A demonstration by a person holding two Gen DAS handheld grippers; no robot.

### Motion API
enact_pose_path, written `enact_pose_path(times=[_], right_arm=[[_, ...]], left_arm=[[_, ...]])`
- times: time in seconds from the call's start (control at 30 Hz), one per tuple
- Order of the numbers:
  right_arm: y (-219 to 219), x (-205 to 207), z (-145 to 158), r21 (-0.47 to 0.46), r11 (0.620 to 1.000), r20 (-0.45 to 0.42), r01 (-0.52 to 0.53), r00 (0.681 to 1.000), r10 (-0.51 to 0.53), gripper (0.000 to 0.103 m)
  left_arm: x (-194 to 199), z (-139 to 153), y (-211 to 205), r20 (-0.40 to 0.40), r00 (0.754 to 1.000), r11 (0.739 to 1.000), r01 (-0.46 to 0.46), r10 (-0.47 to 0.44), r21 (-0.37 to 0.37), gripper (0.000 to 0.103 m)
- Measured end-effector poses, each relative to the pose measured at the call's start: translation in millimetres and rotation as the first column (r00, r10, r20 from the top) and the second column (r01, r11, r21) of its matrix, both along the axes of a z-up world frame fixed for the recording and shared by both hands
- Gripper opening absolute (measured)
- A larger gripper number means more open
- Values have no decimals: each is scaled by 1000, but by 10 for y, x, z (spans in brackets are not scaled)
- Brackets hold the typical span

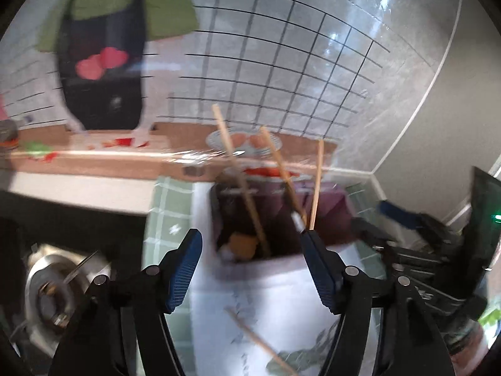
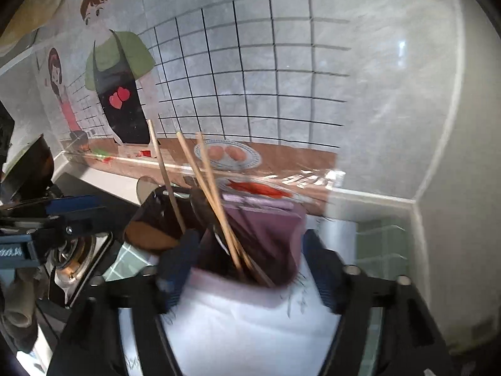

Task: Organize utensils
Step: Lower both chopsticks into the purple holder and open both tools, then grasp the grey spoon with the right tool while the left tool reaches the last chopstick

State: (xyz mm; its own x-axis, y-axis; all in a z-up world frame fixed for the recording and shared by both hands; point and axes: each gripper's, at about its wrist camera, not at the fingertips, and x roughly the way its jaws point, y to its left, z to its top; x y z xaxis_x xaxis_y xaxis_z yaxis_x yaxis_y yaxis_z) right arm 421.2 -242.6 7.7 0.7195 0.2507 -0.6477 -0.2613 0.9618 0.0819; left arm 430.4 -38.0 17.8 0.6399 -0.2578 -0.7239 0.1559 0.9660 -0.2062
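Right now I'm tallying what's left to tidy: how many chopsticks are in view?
4: three stand in the dark holder, at; one lies on the white cloth. More may be hidden.

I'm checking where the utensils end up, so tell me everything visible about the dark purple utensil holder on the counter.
The dark purple utensil holder is a boxy, open-topped container, apparently plastic, its inside dark. It stands upright on a white cloth by the tiled wall. Three light wooden chopsticks lean in it at different angles, ends sticking out above the rim. Something orange-brown lies inside; blur hides what it is. Neither gripper touches the holder.
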Motion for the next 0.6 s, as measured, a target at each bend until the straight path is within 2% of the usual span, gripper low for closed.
enact_pose_path(times=[0.03,0.2,0.37,0.47,0.6], right_arm=[[0,-82,17,-9,1000,0,1,1000,-1,70],[29,-577,62,-75,997,21,12,1000,-10,90],[32,-992,-16,-109,994,-2,24,1000,-24,94],[38,-1162,-111,-126,991,-19,49,998,-52,101],[57,-1395,-310,-152,987,-67,58,995,-69,102]], left_arm=[[-76,15,19,-1,1000,1000,-10,10,9,67],[-465,-45,52,-35,999,999,-24,25,28,68],[-767,-143,37,-64,998,999,-14,17,46,69],[-933,-252,51,-91,996,999,-13,18,53,69],[-1117,-419,87,-124,992,998,-12,19,55,69]])
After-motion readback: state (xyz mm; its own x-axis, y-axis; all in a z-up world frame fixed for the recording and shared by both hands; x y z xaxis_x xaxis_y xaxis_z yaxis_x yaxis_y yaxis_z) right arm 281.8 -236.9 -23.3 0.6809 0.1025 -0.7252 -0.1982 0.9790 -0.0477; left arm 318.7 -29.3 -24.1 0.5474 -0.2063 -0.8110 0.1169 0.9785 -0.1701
